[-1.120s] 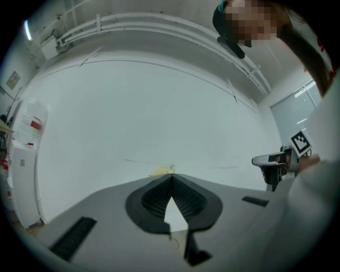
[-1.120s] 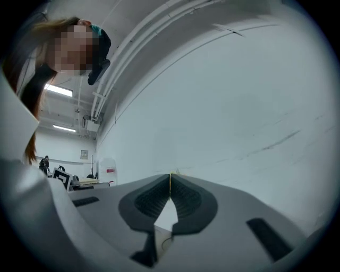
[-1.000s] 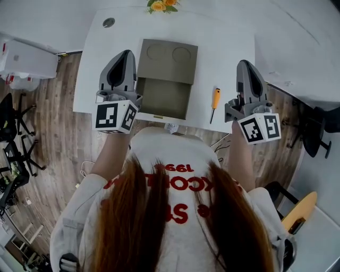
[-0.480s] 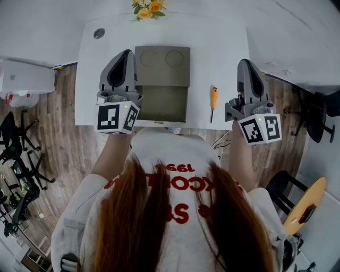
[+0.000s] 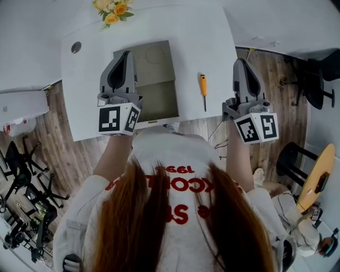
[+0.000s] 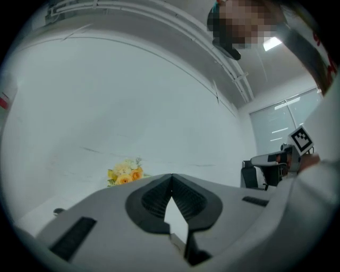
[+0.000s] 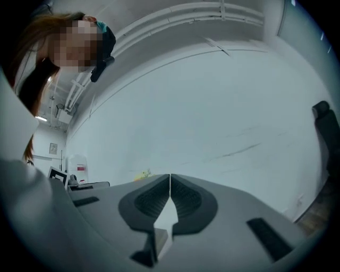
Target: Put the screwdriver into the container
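Note:
A screwdriver (image 5: 203, 90) with an orange handle lies on the white table (image 5: 196, 42), pointing toward me. Left of it sits the olive-grey container (image 5: 154, 79), a flat open box with a round recess in its far part. My left gripper (image 5: 125, 54) hovers over the container's left edge, shut and empty; in the left gripper view the left gripper (image 6: 171, 179) has its jaws meeting at the tip. My right gripper (image 5: 242, 61) hangs right of the screwdriver, past the table's right edge. Its jaws are together and nothing is between them, as the right gripper (image 7: 170, 178) shows in its own view.
Yellow and orange flowers (image 5: 111, 10) stand at the table's far left corner, and a small round grey disc (image 5: 76, 47) lies near them. Wooden floor surrounds the table, with black chairs (image 5: 24, 175) at the left and dark furniture (image 5: 319, 69) at the right.
In the head view the table, container and screwdriver have slid left and turned. Both grippers keep their places in the frame and stay shut.

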Motion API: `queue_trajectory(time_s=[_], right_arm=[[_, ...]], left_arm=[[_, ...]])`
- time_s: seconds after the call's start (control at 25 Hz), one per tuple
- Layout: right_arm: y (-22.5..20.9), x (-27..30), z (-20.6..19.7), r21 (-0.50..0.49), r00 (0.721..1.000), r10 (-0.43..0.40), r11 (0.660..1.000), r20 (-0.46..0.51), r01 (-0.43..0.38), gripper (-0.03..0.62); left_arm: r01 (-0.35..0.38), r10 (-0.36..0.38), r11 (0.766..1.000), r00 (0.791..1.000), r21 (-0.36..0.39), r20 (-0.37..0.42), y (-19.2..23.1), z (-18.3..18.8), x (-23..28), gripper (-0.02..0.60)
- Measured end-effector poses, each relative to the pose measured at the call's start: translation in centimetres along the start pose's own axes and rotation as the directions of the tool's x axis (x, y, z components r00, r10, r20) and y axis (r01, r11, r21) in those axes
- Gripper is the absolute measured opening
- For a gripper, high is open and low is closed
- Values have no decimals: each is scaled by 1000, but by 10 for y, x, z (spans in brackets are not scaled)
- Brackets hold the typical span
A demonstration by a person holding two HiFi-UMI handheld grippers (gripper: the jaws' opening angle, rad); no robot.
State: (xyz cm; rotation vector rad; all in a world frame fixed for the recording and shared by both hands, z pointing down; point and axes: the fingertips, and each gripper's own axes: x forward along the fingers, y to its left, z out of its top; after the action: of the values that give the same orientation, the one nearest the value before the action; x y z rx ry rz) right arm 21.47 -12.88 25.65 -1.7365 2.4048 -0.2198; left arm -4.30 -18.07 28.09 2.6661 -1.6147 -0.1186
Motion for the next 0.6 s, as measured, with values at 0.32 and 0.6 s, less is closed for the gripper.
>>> queue_trajectory(time_s=[0.32, 0.6], right_arm=[[-19, -23, -32, 21, 992, -73, 997, -99, 75, 8], [-49, -21, -107, 38, 958, -88, 994, -272, 102, 9]], left_arm=[[79, -80, 996, 995, -32, -60, -37, -33, 14, 6], [87, -96, 994, 986, -70, -135, -57, -75, 29, 6]])
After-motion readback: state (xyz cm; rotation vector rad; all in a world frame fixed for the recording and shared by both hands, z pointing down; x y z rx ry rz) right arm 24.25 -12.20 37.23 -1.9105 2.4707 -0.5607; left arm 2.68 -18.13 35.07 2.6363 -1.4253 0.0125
